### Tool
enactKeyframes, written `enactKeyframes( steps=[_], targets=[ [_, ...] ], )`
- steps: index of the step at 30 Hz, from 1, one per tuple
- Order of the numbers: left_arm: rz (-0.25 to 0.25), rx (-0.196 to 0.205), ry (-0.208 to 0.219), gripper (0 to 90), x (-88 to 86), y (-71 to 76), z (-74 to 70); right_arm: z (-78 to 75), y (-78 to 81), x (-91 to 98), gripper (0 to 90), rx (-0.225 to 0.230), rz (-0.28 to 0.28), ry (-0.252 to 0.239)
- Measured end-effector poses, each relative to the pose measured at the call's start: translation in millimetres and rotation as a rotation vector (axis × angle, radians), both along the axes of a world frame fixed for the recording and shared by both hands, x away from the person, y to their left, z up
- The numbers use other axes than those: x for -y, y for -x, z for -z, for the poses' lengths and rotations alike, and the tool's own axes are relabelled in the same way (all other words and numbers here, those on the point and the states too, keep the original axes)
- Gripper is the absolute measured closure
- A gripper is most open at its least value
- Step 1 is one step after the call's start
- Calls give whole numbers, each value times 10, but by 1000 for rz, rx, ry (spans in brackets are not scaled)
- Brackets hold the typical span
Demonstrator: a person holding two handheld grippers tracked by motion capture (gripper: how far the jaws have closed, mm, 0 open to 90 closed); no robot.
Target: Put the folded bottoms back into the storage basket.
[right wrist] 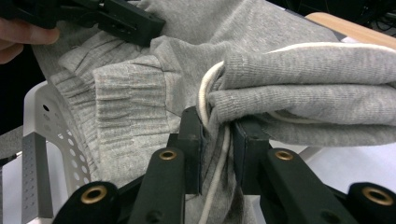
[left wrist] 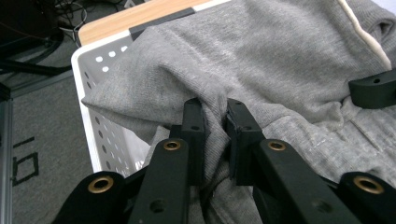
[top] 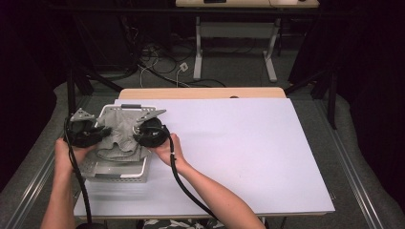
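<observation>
At left of the high view, over the white perforated basket (top: pixel 125 177), I've got both grippers on the grey sweatshirt (top: pixel 119 133): left gripper (left wrist: pixel 215 122) fingers clamped on a fabric fold, right gripper (right wrist: pixel 218 135) fingers clamped on cloth plus white drawstring (right wrist: pixel 215 186). Step looks like lifting it out; next I'd raise both together, clear the rim, move over the bench (top: pixel 248 143). No readable labels.

Lab: dark curtains (top: pixel 377 95), floor cables (top: pixel 157 62), desk frame (top: pixel 236 33).
</observation>
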State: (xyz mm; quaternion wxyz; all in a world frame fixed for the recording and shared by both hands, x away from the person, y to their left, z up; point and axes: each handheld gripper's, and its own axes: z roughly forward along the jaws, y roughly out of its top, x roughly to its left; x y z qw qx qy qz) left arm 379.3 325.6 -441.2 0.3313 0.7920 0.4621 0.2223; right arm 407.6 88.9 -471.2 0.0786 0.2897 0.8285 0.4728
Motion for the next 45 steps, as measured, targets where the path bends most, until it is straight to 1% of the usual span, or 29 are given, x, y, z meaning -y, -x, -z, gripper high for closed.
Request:
enactKeyframes(
  steps=[2,12,17,18,23,27,29,35,37,43,45],
  targets=[
    [-2,-2,-3,796,3,-3,6,16,-4,-13,752,-1,-1,6],
    [-16,-2,-26,797,10,-14,26,36,-20,-43,749,-18,-1,6],
    [-20,-3,-47,797,10,-19,31,54,-27,-59,744,-24,-3,12],
    [-24,-2,-46,797,8,-19,32,60,-30,-65,742,-26,-2,6],
    [-30,6,-46,796,-9,-19,39,75,-42,-87,742,-34,-3,10],
    [-31,-9,-60,796,-2,-32,57,96,-47,-104,739,-46,-2,14],
    [-29,-15,-67,796,3,-35,60,109,-51,-113,737,-43,-7,17],
    [-36,-14,-74,796,7,-41,73,109,-43,-126,734,-49,-8,25],
    [-39,-12,-83,796,13,-48,82,110,-45,-127,731,-53,-7,25],
    [-48,-15,-79,795,8,-62,106,127,-56,-135,726,-55,-10,31],
    [-45,-20,-84,795,8,-65,108,129,-57,-140,726,-57,-10,31]
  ],
)
